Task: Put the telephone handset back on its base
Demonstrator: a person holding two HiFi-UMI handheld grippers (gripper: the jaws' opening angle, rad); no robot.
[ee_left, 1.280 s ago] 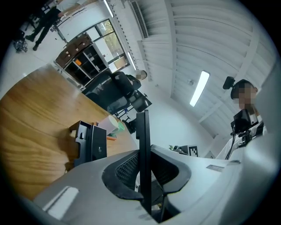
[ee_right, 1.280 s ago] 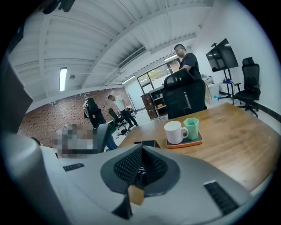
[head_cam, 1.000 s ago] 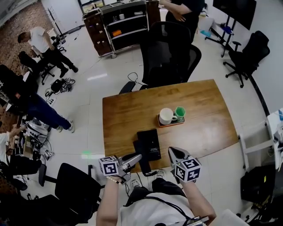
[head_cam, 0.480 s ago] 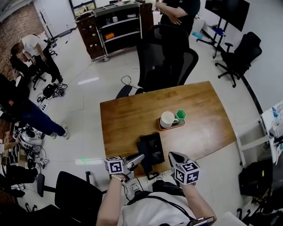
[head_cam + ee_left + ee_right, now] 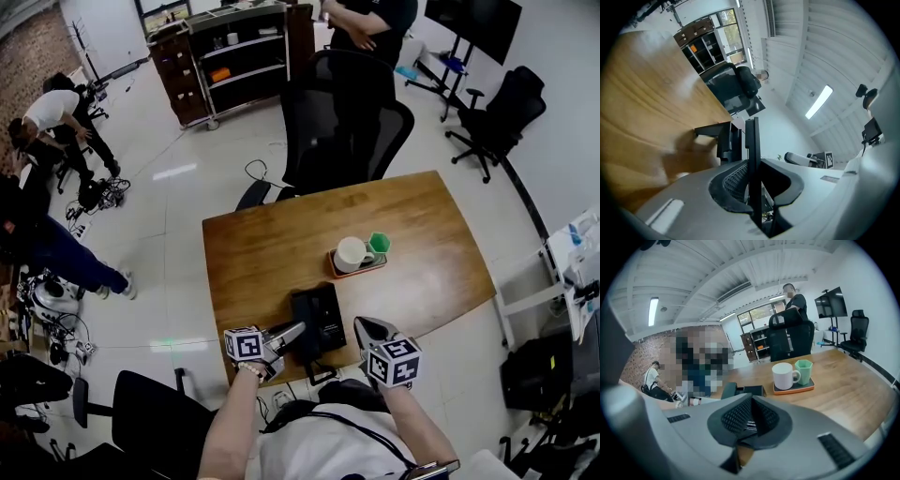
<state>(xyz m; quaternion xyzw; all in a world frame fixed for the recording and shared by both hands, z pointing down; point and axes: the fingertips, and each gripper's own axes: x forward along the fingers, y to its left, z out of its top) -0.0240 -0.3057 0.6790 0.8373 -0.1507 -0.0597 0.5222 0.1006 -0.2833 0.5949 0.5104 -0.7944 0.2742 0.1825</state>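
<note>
The black telephone base (image 5: 327, 314) lies near the front edge of the wooden table (image 5: 281, 248). The black handset (image 5: 301, 325) is along the base's left side. My left gripper (image 5: 292, 331) comes in from the left and is shut on the handset. In the left gripper view the handset (image 5: 752, 140) shows as a thin black slab between the pads of the left gripper (image 5: 753, 180), with the base (image 5: 724, 140) behind it. My right gripper (image 5: 362, 326) hovers just right of the base, shut and empty. The right gripper view shows the right gripper (image 5: 751, 416) and the base (image 5: 753, 390) ahead of it.
An orange tray (image 5: 361, 269) behind the base holds a white mug (image 5: 351, 253) and a green cup (image 5: 380, 243). A black office chair (image 5: 342, 122) stands at the table's far side, with a person behind it. Another chair (image 5: 155, 422) is at my near left.
The left gripper and the handset have edged slightly closer to the base's left side. The right gripper keeps its place beside the base. The head camera has shifted a little.
</note>
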